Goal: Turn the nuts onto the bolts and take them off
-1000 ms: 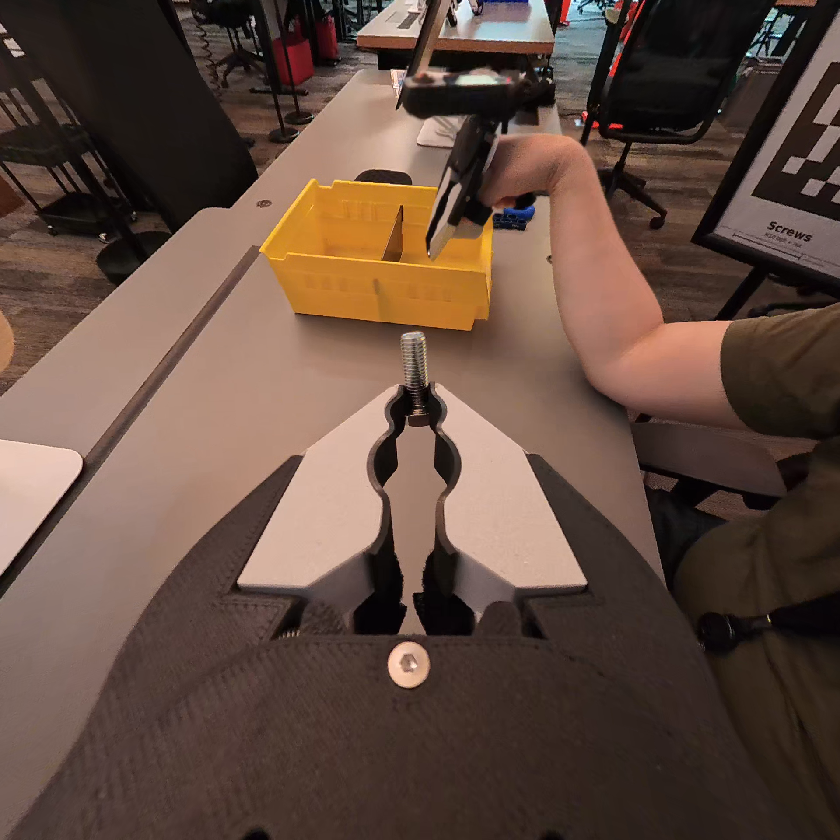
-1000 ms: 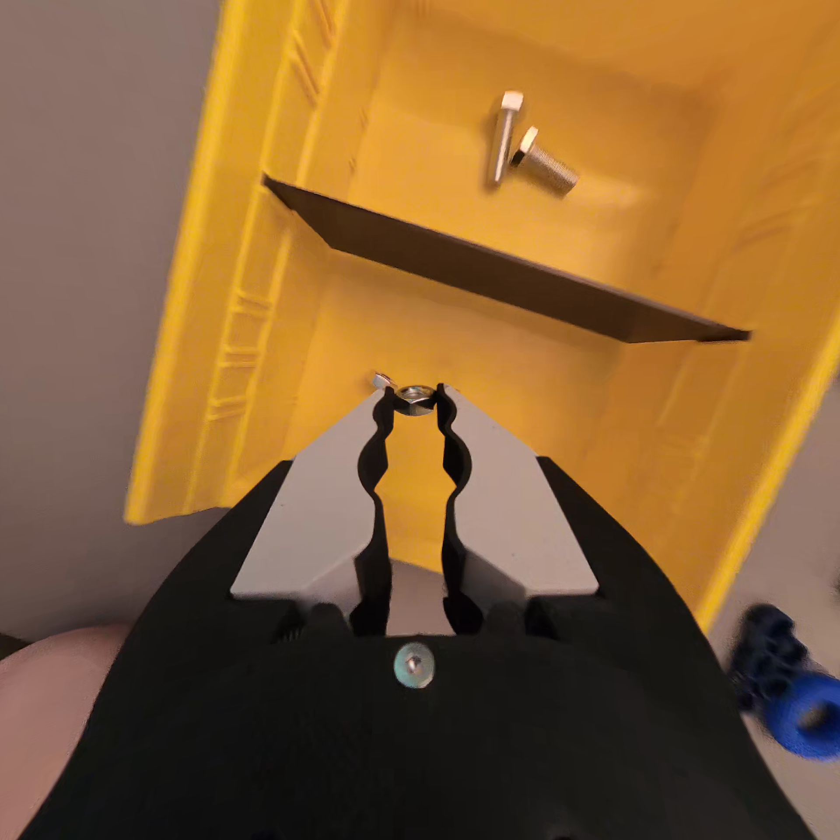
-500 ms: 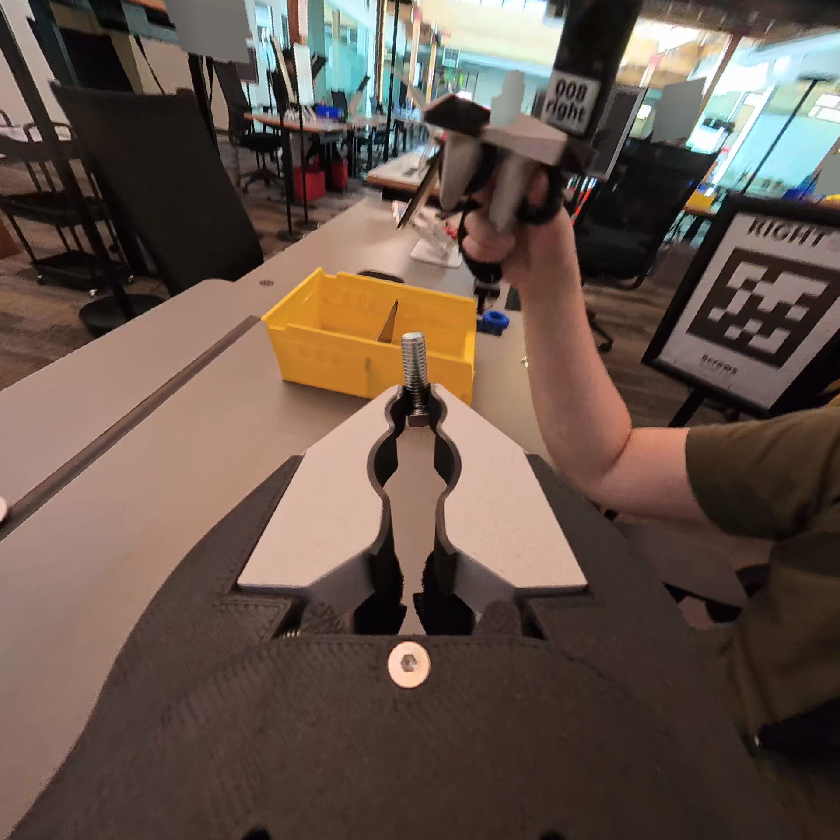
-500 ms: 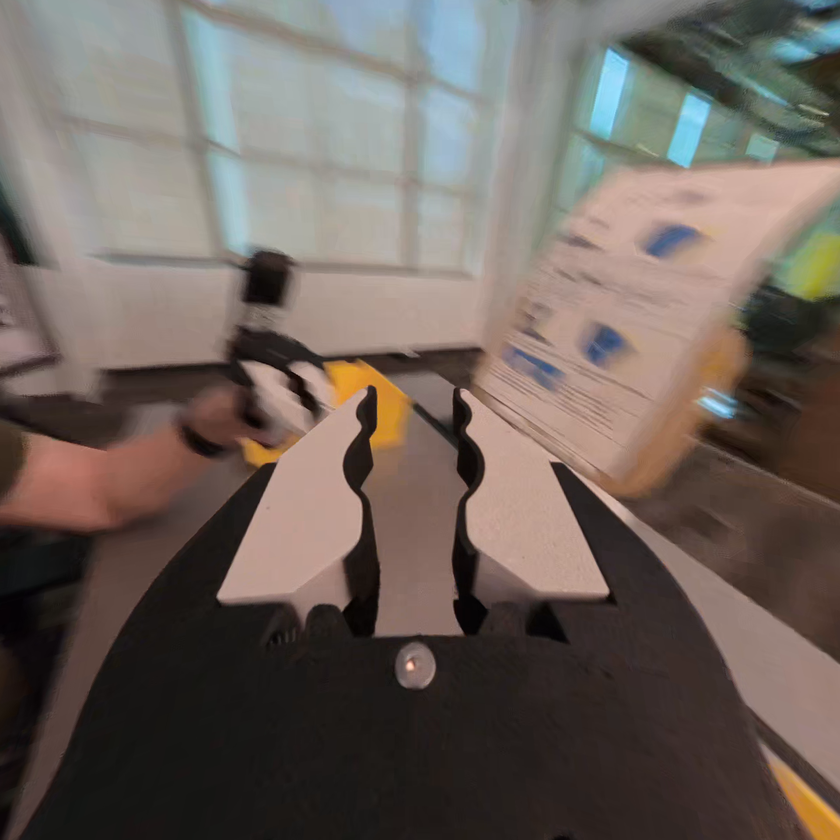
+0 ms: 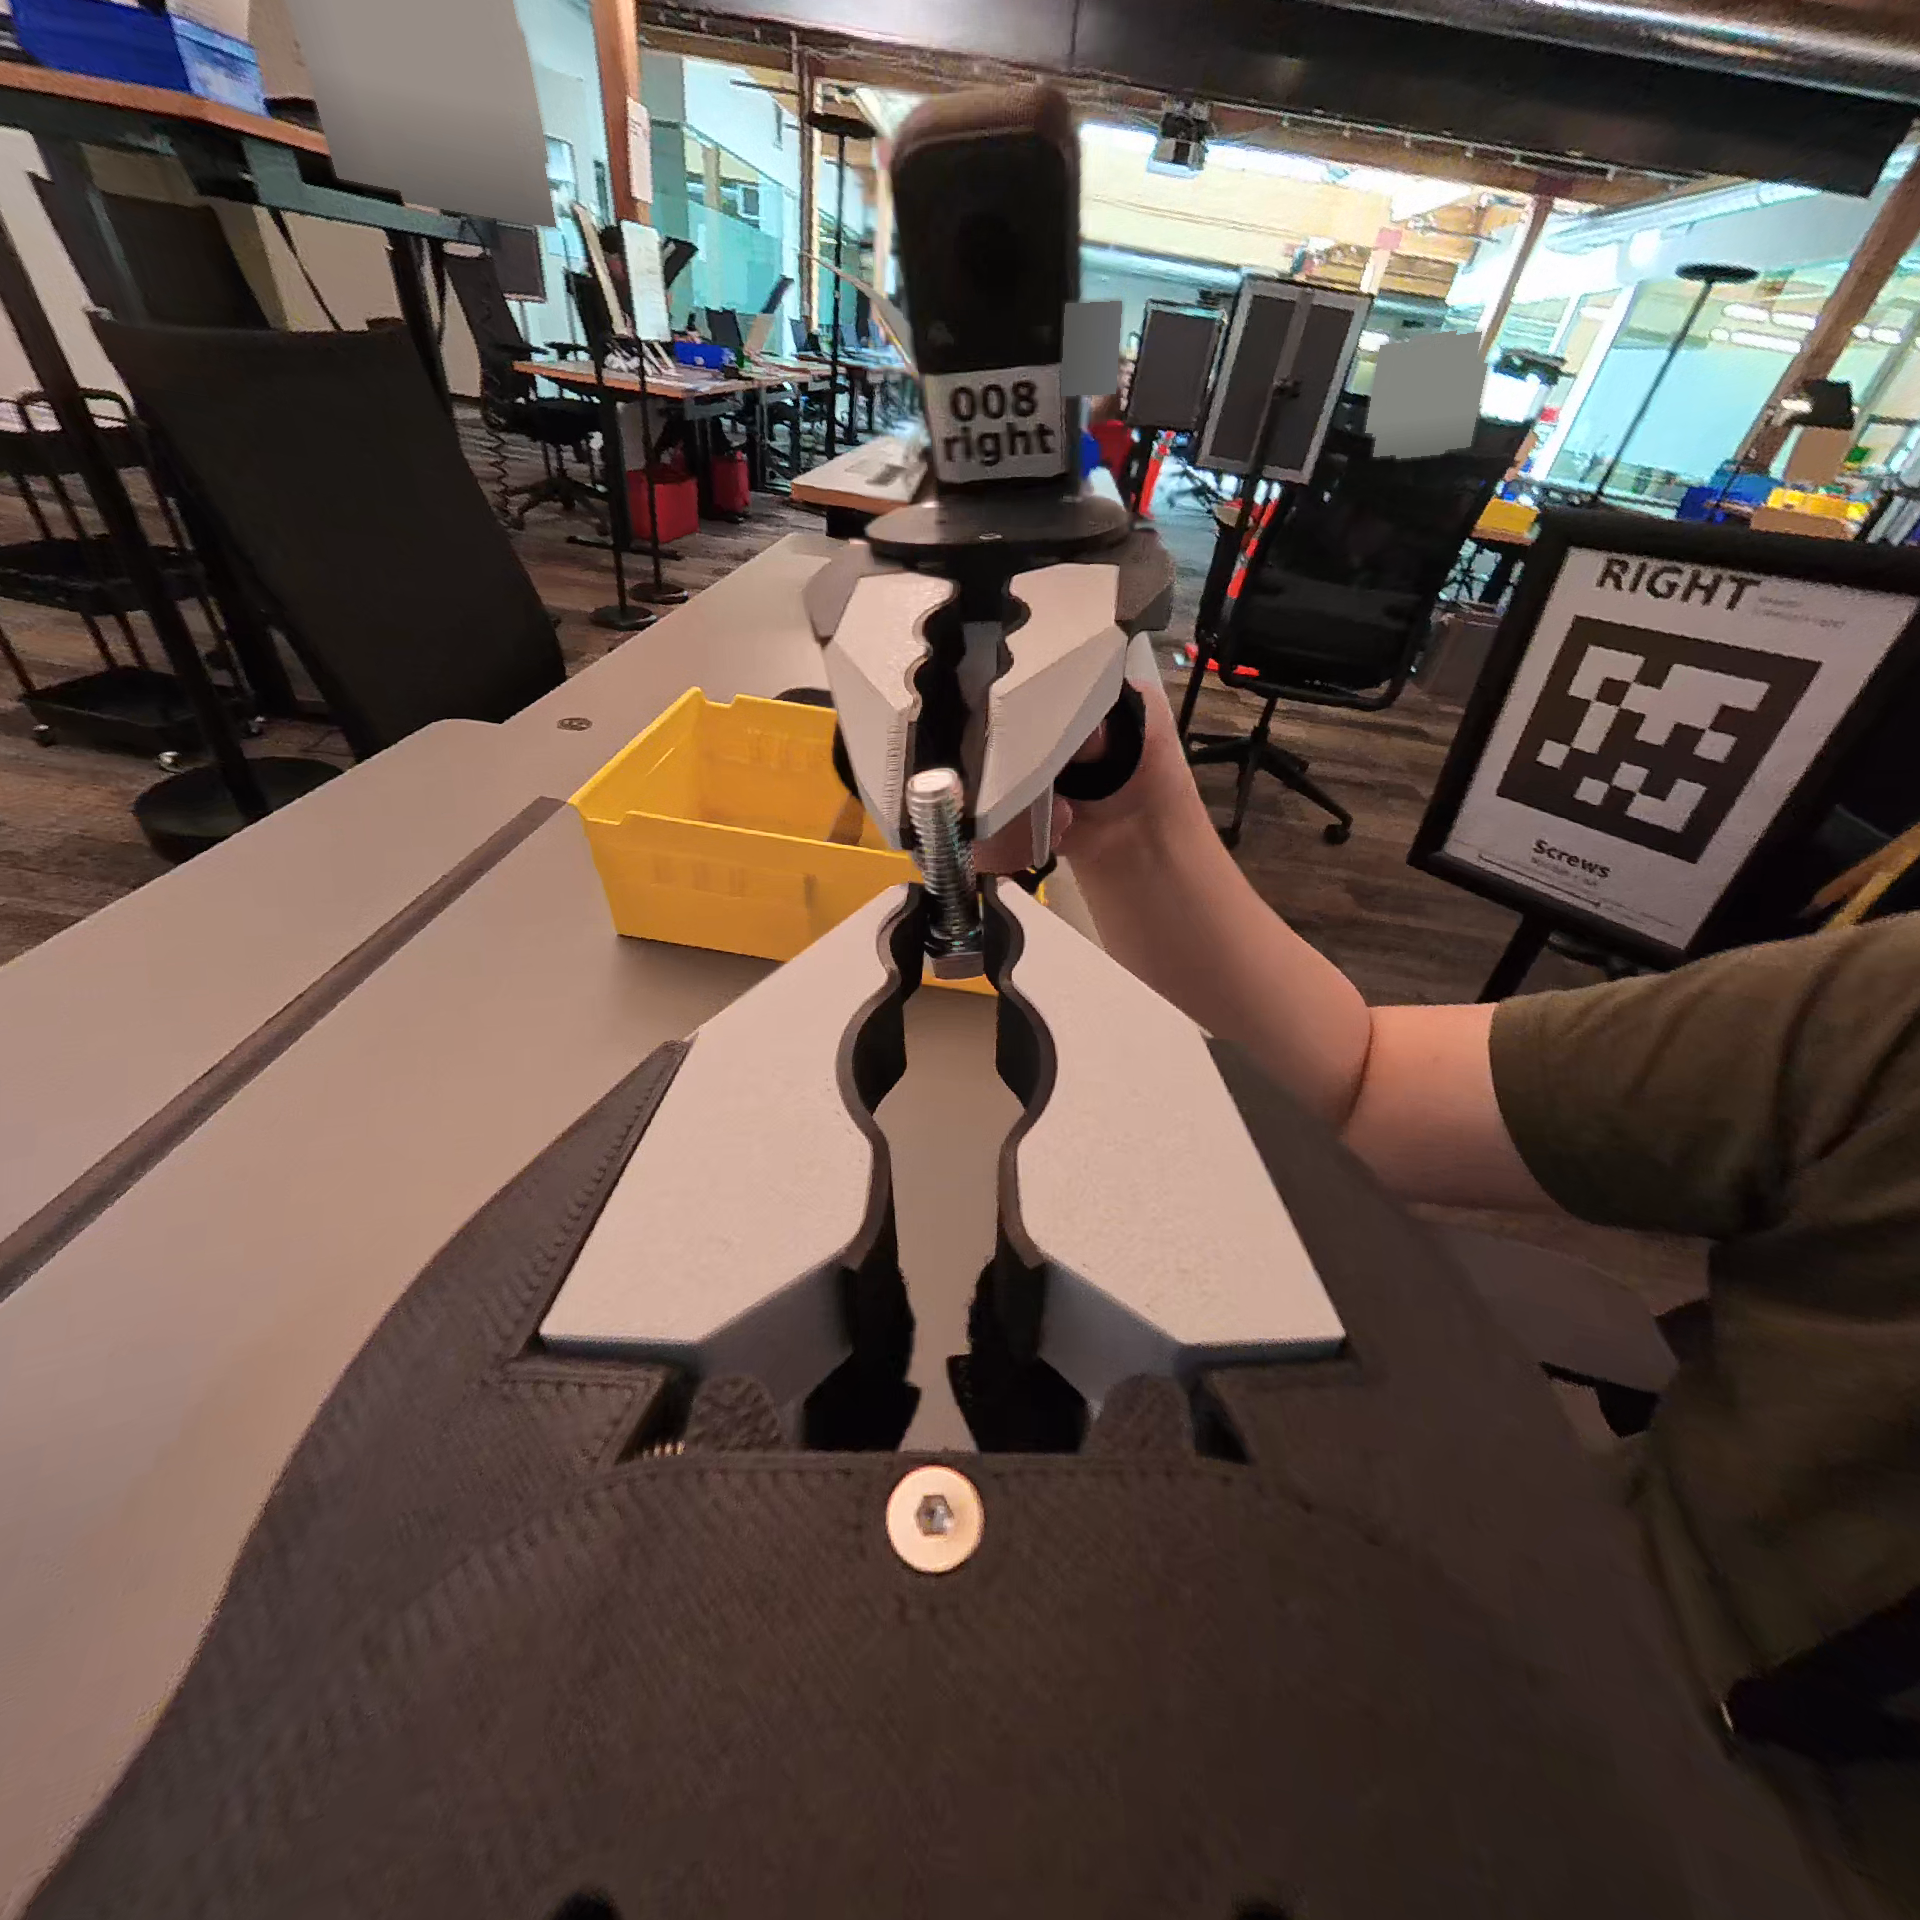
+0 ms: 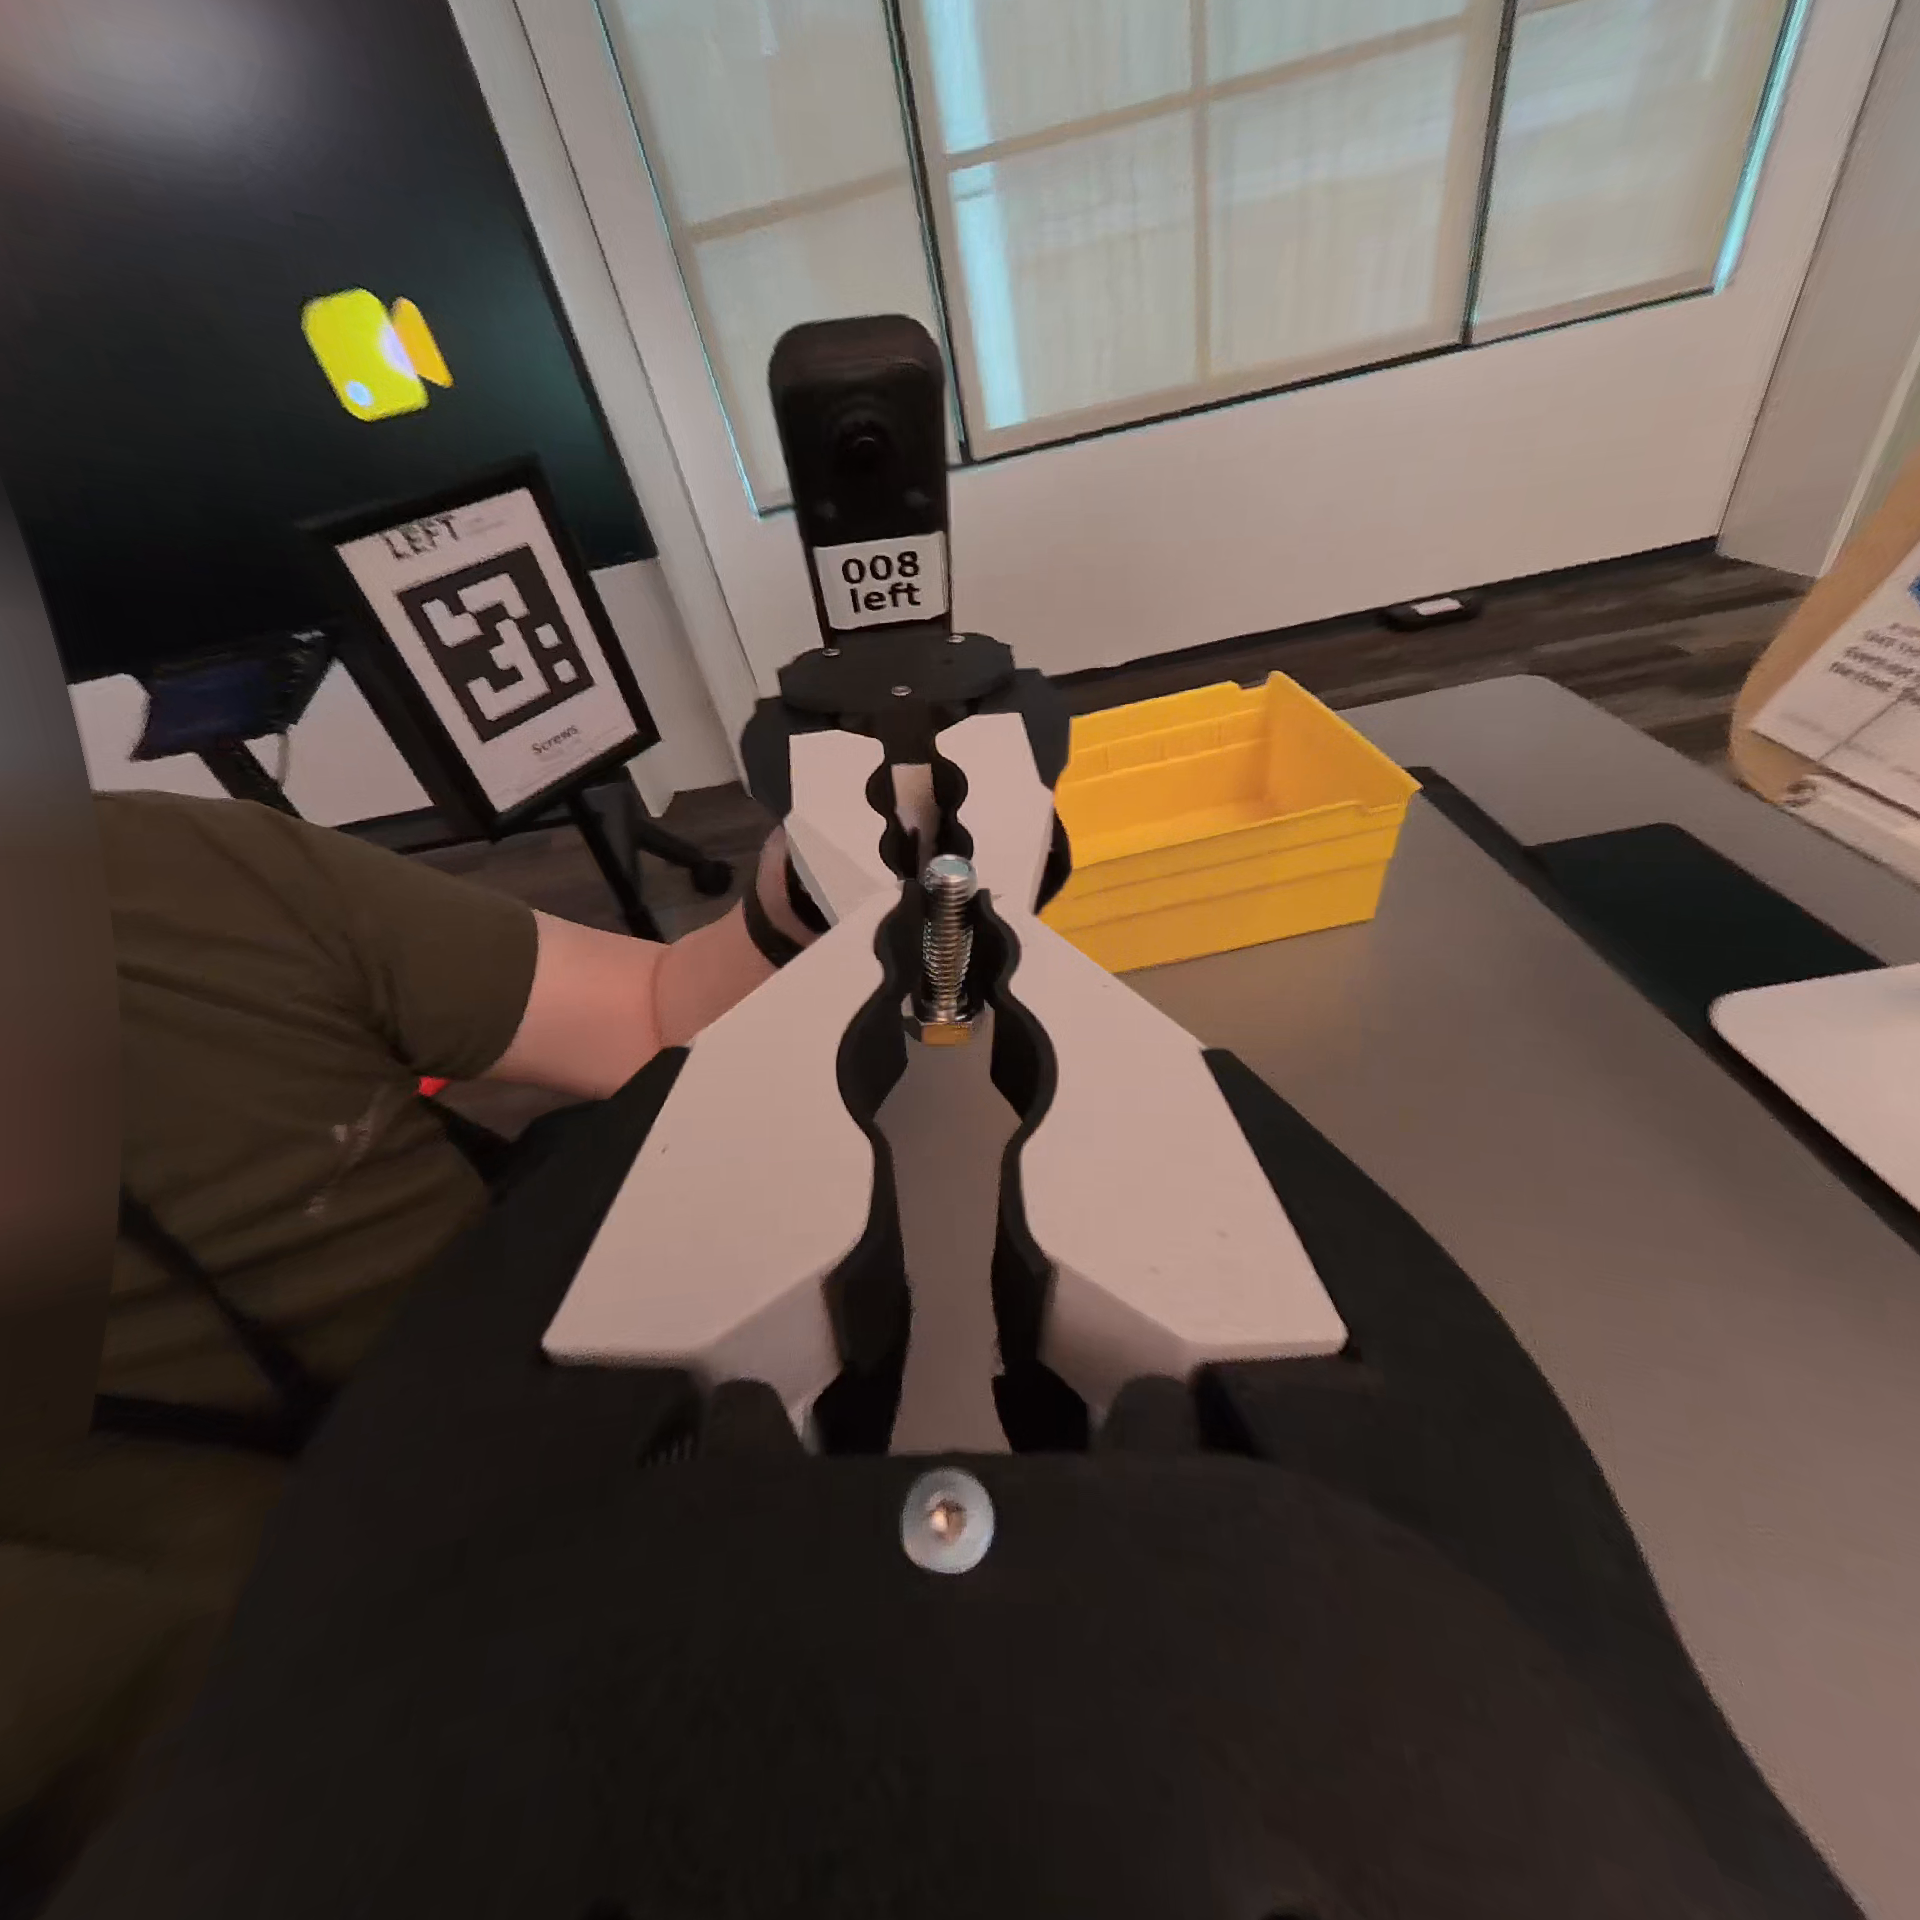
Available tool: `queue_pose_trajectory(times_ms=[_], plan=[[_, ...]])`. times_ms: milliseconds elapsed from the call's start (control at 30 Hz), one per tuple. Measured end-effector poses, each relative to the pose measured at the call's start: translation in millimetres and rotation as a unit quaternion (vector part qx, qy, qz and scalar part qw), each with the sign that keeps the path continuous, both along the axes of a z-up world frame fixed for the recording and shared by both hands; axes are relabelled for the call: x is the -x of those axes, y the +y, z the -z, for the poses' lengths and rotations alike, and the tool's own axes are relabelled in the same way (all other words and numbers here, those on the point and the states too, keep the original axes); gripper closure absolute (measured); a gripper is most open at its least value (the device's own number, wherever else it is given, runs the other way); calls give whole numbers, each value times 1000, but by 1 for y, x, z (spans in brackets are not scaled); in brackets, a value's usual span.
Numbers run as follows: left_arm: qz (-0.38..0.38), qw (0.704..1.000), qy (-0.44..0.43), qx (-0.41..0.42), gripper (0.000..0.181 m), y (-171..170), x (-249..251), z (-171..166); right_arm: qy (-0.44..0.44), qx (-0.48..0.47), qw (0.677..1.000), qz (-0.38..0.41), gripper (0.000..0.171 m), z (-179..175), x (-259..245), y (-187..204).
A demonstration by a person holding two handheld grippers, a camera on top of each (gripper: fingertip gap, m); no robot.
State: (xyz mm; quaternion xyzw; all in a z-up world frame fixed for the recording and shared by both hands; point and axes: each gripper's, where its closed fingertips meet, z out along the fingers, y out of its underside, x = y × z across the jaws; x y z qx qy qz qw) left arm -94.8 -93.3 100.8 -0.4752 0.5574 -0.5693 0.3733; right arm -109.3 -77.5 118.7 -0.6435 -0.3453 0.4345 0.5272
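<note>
A silver bolt [image 5: 943, 862] stands upright with its head down. My left gripper [image 5: 948, 914] is shut on its shaft just above the head, over the grey table [image 5: 364, 1039]. My right gripper [image 5: 951, 821] faces the left one from the far side, and its fingers flank the upper threads. In the right wrist view the same bolt [image 6: 943, 935] sits between my right gripper's [image 6: 943, 914] pads, which are closed on the shaft. The left gripper [image 6: 920, 878] is tip to tip just beyond it. No loose nut is in view.
A yellow divided bin [image 5: 727, 852] stands on the table behind the grippers and also shows in the right wrist view [image 6: 1247, 862]. Framed marker signs [image 5: 1662, 727] [image 6: 488, 644] stand beside the table. A black mat [image 6: 1683, 914] and a white flat object [image 6: 1818, 1060] lie at the right. Less than 4 cm separates the two grippers' tips.
My right gripper left the bin and swung up open with nothing between its pads. It then came to face the left gripper and closed on the bolt's shaft. The left gripper kept its hold.
</note>
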Motion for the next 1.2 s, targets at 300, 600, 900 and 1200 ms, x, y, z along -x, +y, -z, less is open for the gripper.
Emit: queue_pose_trajectory(times_ms=[300, 600, 900, 1200], plan=[[-192, 976, 50, -93, 135, 61, 7, 9, -355, 64, 745, 562, 162, 72, -318, 30], [-411, 885, 161, -150, 122, 139, 25, 50, -361, 322, 663, 571, 161, 216, -410, 16], [-584, 768, 151, -214, 116, 201, 87, 30, -278, 135, 700, 643, 125, 111, -383, 42], [-651, 706, 134, -245, 113, 214, 131, 1, -170, -227, 717, 637, 105, -52, -189, 54]])
